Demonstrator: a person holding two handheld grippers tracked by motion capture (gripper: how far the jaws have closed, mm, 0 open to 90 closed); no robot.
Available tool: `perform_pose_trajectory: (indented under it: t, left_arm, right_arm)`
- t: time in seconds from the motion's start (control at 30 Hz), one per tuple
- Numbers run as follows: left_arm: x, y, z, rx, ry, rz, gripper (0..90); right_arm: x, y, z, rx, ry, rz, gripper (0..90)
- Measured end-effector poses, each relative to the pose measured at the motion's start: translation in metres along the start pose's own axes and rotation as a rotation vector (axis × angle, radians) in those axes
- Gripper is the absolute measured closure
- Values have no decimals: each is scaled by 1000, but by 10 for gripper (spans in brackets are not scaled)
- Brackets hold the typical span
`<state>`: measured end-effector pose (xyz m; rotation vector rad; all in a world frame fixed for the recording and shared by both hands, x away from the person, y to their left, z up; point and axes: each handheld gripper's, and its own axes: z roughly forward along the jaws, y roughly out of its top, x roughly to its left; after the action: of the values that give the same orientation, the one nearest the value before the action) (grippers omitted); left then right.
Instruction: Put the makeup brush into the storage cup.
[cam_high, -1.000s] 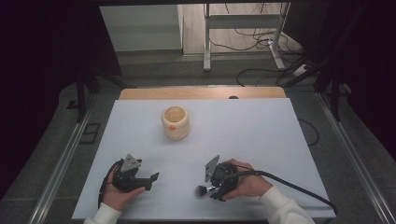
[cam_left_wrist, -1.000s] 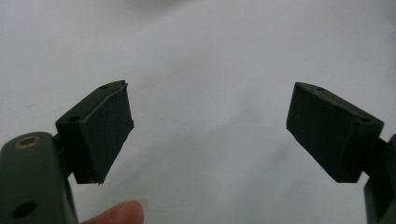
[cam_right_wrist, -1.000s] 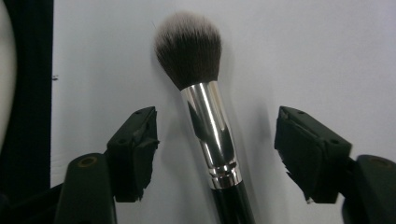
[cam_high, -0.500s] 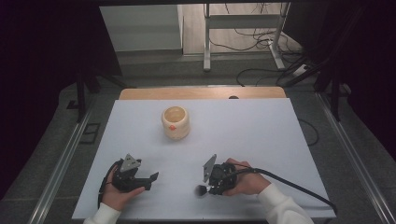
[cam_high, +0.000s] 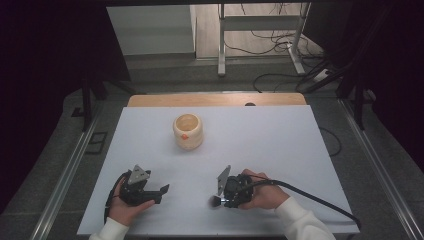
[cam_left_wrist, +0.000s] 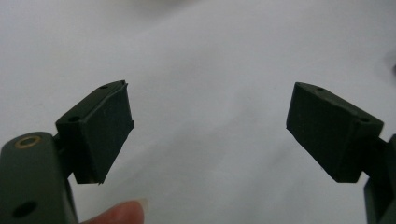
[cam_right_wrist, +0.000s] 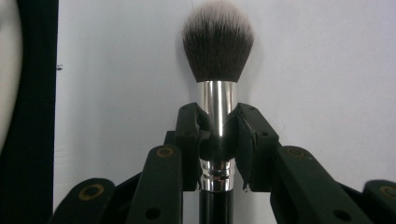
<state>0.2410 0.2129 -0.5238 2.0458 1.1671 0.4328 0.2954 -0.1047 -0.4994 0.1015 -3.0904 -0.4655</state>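
Brush held in the right hand-held gripper (cam_right_wrist: 217, 140): a makeup brush with a dark, pale-tipped bristle head, a polished silver metal ferrule and a black handle (cam_right_wrist: 217, 93) stood clamped between the two black jaws, which pressed on either side of the ferrule. The bristle head projected beyond the jaw tips, over the white desk (cam_right_wrist: 327, 70) surface, and the black handle ran back between the gripper arms. In the high view the right hand-held gripper (cam_high: 225, 197) lay low over the near part of the desk (cam_high: 280, 140), gripped by the person's right hand (cam_high: 262, 192), with the brush (cam_high: 215, 201) pointing out of its jaws toward the left hand-held gripper (cam_high: 161, 192). A black cable (cam_high: 310, 197) trailed from the right hand-held gripper toward the desk's near right edge.

The left hand-held gripper (cam_left_wrist: 208, 130) had its jaws spread wide, with bare white desk between them and nothing held. A fingertip (cam_left_wrist: 122, 212) showed just below its left-hand jaw. In the high view it rested in the person's left hand (cam_high: 127, 207), well apart from the right hand-held gripper.

A squat cream-coloured ceramic jar with an open mouth and a small orange mark (cam_high: 188, 131) stood farther out on the desk, well beyond both hand-held grippers and roughly between their lines.
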Motion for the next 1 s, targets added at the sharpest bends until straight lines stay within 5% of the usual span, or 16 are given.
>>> perform_pose_trajectory:
  t: [0.17, 0.43, 0.77, 1.0]
  left_arm:
    - [0, 0, 0, 0, 0, 0, 151]
    - [0, 0, 0, -2, 0, -4, 151]
    - [-1, 0, 0, -4, 1, -5, 152]
    - [-1, 0, 0, -3, 2, -3, 153]
  right_arm:
    - [2, 0, -7, -20, -39, -16, 721]
    - [-4, -4, -27, -94, -92, 32, 721]
    - [-12, -11, -50, -224, -176, 134, 720]
    - [-16, -16, -56, -271, -187, 219, 720]
